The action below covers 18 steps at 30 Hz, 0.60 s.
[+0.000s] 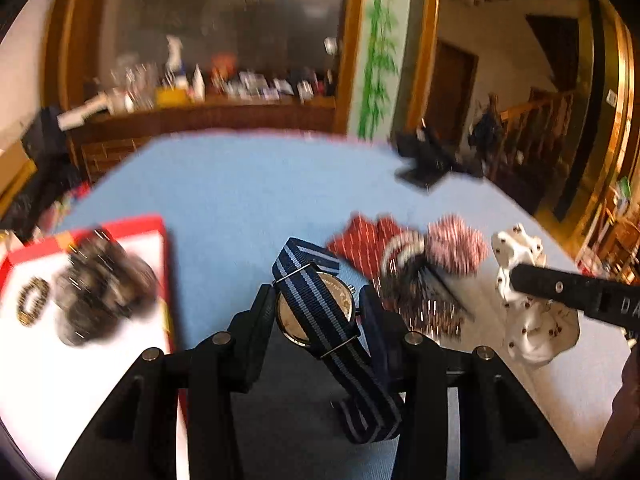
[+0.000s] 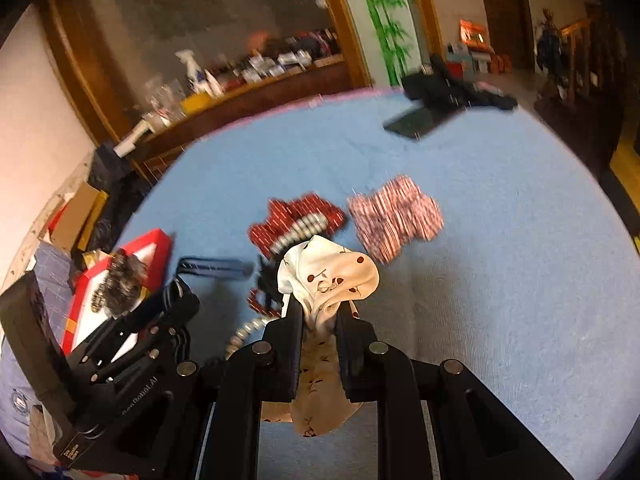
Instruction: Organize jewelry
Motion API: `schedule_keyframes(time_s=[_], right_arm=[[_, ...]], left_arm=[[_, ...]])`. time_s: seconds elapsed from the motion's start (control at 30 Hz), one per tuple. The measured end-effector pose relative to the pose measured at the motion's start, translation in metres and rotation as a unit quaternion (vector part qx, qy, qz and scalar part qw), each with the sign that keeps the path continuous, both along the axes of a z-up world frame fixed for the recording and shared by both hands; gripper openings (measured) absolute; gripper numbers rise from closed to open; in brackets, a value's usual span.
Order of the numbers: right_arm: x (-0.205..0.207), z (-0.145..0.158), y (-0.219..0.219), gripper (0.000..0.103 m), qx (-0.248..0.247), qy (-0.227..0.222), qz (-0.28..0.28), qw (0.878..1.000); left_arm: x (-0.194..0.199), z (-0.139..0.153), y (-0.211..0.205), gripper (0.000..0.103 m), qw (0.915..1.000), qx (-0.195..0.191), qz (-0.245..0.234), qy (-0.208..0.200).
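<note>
**Both jaws loaded, box part filled**

My left gripper (image 1: 316, 312) is clamped on the striped-strap watch (image 1: 320, 300), frame centre. My right gripper (image 2: 318, 316) pinches the cream cherry-print scrunchie (image 2: 332, 276). The red box (image 1: 132, 228), lower left, already holds a beaded bracelet (image 1: 32, 306) and a dark blurred piece. I judge roughly half remains: the red scrunchie (image 2: 296, 216) and pink scrunchie (image 2: 396, 216) lie on the blue cloth (image 2: 500, 240).

Watch (image 1: 320, 312): woven striped fabric strap, shiny metal case.
Scrunchie (image 2: 332, 276): soft cream cloth, printed, faint sheen.
Desk (image 1: 240, 184): matt blue cloth cover, fine nap.
Left gripper (image 1: 316, 312): matt black plastic, metal pins.
Box (image 1: 132, 224): glossy red rim.
</note>
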State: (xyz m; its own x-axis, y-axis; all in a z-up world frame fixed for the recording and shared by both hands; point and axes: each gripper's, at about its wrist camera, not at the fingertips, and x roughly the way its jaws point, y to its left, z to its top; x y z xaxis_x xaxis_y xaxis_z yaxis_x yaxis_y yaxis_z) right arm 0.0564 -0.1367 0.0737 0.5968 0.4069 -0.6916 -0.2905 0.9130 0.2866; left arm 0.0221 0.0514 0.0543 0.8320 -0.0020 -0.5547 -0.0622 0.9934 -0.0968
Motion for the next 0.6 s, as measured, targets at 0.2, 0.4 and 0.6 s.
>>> schedule_keyframes(time_s=[0.2, 0.4, 0.6], right_arm=[[-0.022, 0.020, 0.015, 0.016, -0.003, -0.079, 0.031, 0.996], [-0.029, 0.022, 0.025, 0.016, -0.007, -0.100, 0.052, 0.994], [-0.026, 0.017, 0.025, 0.016, -0.004, -0.092, 0.051, 0.994]], left_arm=[[-0.006, 0.009, 0.001, 0.041, 0.9988, 0.031, 0.025, -0.029], [-0.002, 0.005, -0.005, 0.041, 0.9979, 0.054, 0.029, -0.024], [-0.003, 0.003, -0.010, 0.042, 0.9960, 0.077, 0.037, -0.025]])
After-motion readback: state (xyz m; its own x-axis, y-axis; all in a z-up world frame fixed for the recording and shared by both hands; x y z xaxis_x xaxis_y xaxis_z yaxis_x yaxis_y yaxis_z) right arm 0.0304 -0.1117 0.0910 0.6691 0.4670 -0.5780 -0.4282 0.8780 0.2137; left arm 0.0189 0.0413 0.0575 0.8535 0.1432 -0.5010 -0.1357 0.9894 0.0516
